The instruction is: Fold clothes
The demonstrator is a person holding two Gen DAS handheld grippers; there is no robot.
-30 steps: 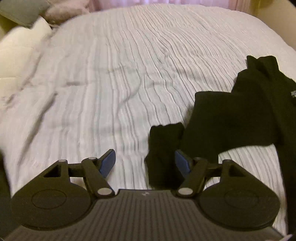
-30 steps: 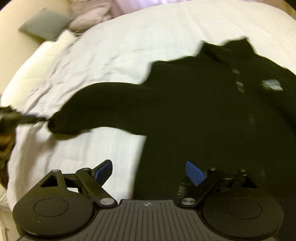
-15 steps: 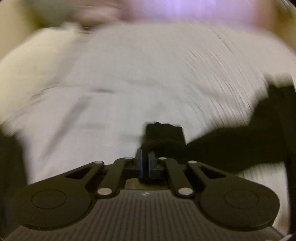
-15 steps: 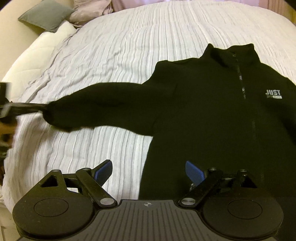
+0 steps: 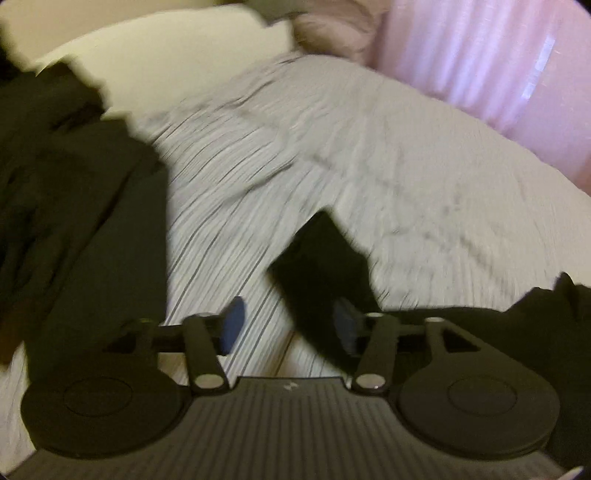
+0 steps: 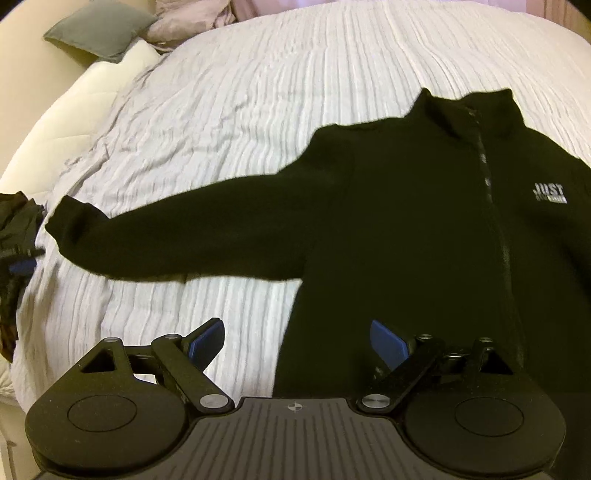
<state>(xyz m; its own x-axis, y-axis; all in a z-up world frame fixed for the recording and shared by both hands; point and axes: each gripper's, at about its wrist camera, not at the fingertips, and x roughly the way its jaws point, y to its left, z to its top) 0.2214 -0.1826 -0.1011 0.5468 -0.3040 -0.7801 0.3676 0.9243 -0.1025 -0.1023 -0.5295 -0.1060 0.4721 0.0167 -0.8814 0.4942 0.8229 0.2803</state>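
Observation:
A black zip jacket (image 6: 424,221) with a white "JUST" logo lies face up on the bed, its left sleeve (image 6: 177,243) stretched out flat to the left. My right gripper (image 6: 295,341) is open over the jacket's lower left hem, holding nothing. My left gripper (image 5: 288,325) is open; the sleeve's cuff (image 5: 325,266) lies just ahead of its right finger, released. The left wrist view is motion-blurred. The left gripper's blue pad (image 6: 20,266) shows at the far left edge of the right wrist view, near the cuff.
The bed (image 6: 295,74) has a white ribbed cover. A dark heap of clothes (image 5: 66,177) lies at the left. A cream pillow (image 6: 74,107), a grey cushion (image 6: 96,31) and a pink curtain (image 5: 498,55) are at the far side.
My left gripper was shut on the sleeve cuff half a second ago; it has now opened and let it go, and swung. The sleeve lies stretched straighter. The right gripper has barely moved.

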